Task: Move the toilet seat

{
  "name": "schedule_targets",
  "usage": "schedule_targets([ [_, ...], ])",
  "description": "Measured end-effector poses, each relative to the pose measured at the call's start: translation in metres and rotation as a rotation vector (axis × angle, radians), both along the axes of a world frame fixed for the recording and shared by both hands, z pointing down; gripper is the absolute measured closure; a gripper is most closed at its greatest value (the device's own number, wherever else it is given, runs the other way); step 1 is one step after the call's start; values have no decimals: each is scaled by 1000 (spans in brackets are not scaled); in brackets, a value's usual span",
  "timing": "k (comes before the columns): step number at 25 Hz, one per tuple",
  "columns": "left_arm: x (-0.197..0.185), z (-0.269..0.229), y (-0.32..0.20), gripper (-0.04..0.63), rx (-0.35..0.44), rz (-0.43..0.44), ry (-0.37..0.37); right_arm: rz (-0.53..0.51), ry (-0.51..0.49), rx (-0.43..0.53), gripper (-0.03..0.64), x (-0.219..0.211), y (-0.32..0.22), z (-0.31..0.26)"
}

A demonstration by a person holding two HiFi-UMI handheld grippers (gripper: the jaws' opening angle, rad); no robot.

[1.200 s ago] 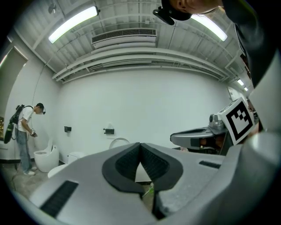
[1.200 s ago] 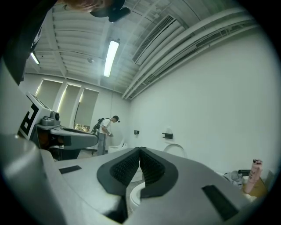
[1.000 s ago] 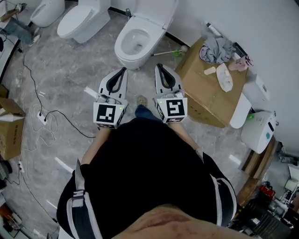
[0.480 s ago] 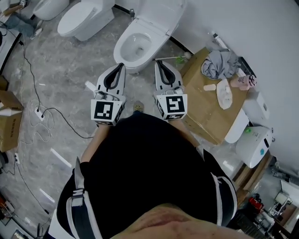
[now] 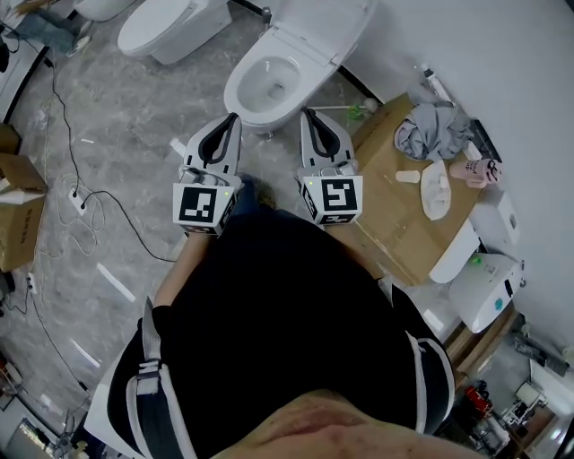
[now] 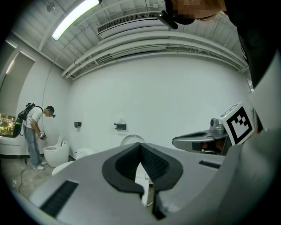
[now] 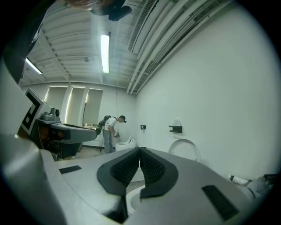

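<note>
A white toilet with an open bowl [image 5: 267, 82] stands at the top middle of the head view. Its seat and lid [image 5: 325, 31] are tilted up against the wall. My left gripper [image 5: 235, 117] and right gripper [image 5: 305, 113] are side by side just short of the bowl's front rim, both shut with nothing between the jaws. In the left gripper view the shut jaws [image 6: 141, 145] point at the raised lid [image 6: 131, 139]. The right gripper view shows its shut jaws [image 7: 139, 150] left of the raised seat [image 7: 184, 150], with the bowl's rim [image 7: 131, 203] below.
Right of the toilet stands a cardboard box [image 5: 395, 215] with a grey cloth [image 5: 432, 127] and small items on it. A toilet brush [image 5: 352, 109] lies beside the bowl. More toilets [image 5: 170, 22] stand at the upper left, cables [image 5: 82, 208] cross the floor, and another person [image 7: 109, 132] works far off.
Both grippers and the person have moved toward the toilet, so the bowl now lies closer to the fingertips. Both stay shut.
</note>
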State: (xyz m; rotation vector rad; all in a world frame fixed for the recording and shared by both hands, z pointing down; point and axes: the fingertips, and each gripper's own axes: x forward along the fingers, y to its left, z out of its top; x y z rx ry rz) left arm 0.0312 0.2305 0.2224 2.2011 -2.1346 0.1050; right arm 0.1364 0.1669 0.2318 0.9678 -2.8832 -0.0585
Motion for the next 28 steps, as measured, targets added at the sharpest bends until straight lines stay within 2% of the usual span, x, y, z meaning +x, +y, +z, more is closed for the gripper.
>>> schedule_targets([
  [3,-5,5,-5,588,-19,-4,4,-1,9,-9,594,-4,-4,4],
  [9,-17,8,-31,588,22,42,4,6,58,25,594,-19,-24,11],
  [16,-56,22,-73,588,-23,56,19,41,62,-7,594,-51,-68,19],
  [21,-86,21,-114,588,-13,93,-2,67,62,-4,594,-80,-103,20],
  [28,-117,27,-167,588,-12,191,-8,137,69,-5,594,-115,-150,22],
])
